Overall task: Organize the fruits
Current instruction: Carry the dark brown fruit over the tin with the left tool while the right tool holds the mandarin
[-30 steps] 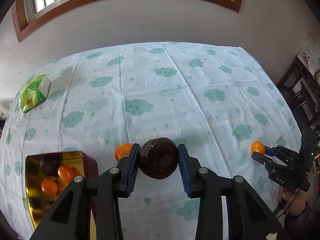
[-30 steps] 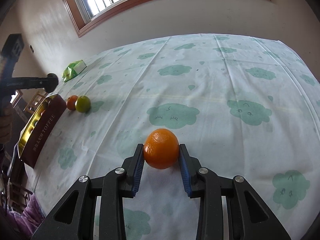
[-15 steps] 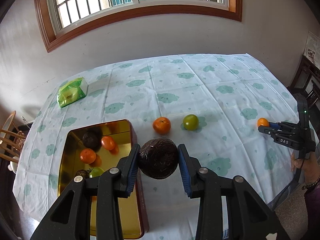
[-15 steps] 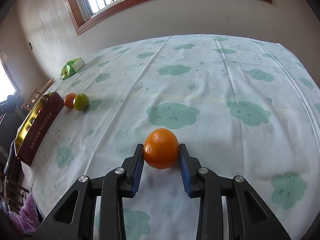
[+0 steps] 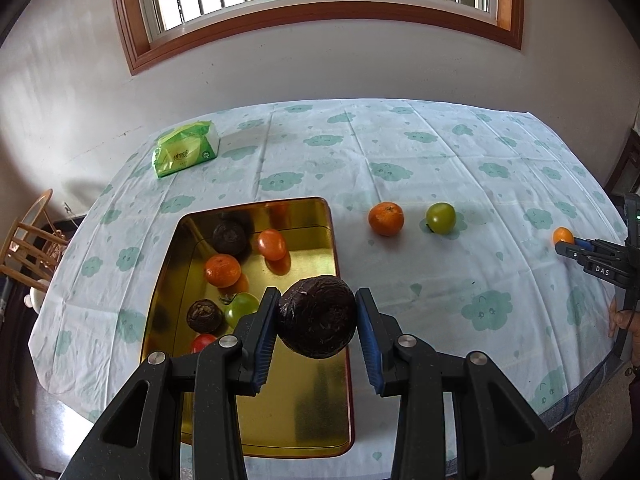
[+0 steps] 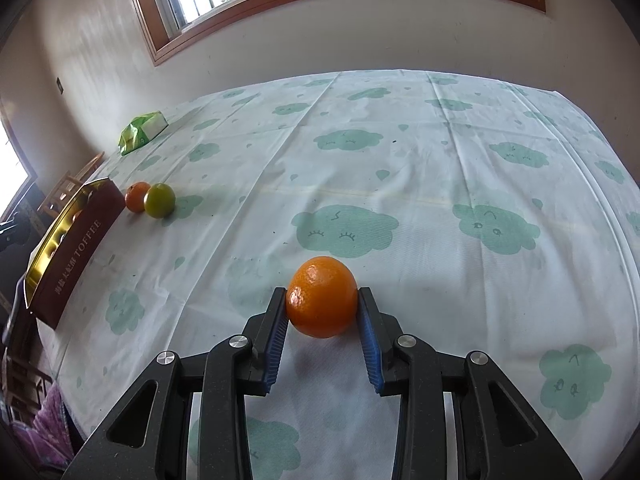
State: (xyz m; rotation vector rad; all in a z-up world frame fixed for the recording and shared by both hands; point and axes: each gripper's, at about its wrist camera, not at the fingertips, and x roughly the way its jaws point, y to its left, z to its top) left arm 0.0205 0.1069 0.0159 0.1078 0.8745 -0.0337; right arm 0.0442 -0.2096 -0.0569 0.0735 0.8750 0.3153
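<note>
over the last second the left gripper [image 5: 317, 322] has risen from low over the cloth, where only a corner of the tin showed, to a high look-down with the gold tin [image 5: 338, 248] spread out under it, so the dark fruit [image 5: 317, 316] it carries now hangs above the near right part of the tin; i judge the drop is the step in hand. its blue-padded tongs are closed snugly onto that fruit, one pad on each side. the right gripper [image 6: 322, 312] has hardly shifted in that time: its tongs are closed on an orange mandarin [image 6: 322, 297] low over the tablecloth [image 6: 420, 168], well to the right of the tin. the dark fruit is round with a wrinkled, dull, leathery skin; the mandarin is glossy and finely pitted. the tin is a rounded rectangle, mirror-bright gold inside, maroon outside with "toffee" lettering. it holds two more dark fruits, an orange one, a green one and two red-orange ones. a loose mandarin [image 5: 386, 219] and a smooth green fruit [image 5: 440, 218] sit side by side on the cloth to the right of the tin. the cloth is thin, creased, pale with mint cloud faces. a crinkly green tissue pack [image 5: 186, 153] lies at the far left.
</note>
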